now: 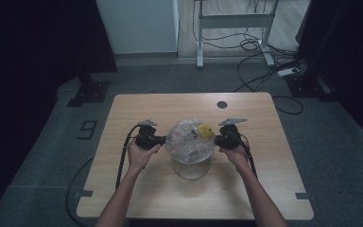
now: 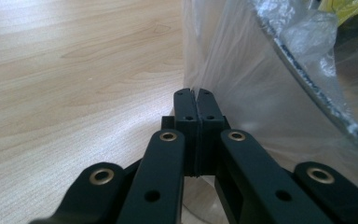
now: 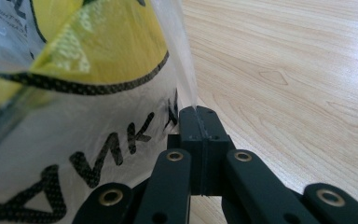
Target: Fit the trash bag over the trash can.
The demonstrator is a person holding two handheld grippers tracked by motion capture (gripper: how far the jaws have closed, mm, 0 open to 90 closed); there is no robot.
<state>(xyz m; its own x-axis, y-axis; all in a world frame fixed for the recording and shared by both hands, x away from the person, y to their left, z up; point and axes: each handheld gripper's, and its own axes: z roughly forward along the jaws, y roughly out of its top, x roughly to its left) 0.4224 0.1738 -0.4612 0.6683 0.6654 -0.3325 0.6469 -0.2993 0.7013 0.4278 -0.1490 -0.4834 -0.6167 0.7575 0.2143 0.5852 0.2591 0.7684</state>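
Two grippers work one clear plastic bag (image 1: 189,139) near the middle of the wooden table (image 1: 137,189). That bag is draped over the mouth of a clear round container (image 1: 192,168), with a yellow patch (image 1: 205,131) and black lettering on its right side.

Left gripper (image 1: 163,140): at the bag's left edge, held in the person's left hand (image 1: 139,156). In the left gripper view its jaws are pressed together with a fold of the clear film (image 2: 223,70) pinched between the tips.

Right gripper (image 1: 216,140): at the bag's right edge, held in the right hand (image 1: 237,155). In the right gripper view its jaws are likewise closed, nipping a thin edge of the bag (image 3: 182,60) just beside the yellow print.

Bag position: between the two grippers, gripped on both sides, its lower part over the container's rim. Container stands upright on the table, nearer the person than the grippers.
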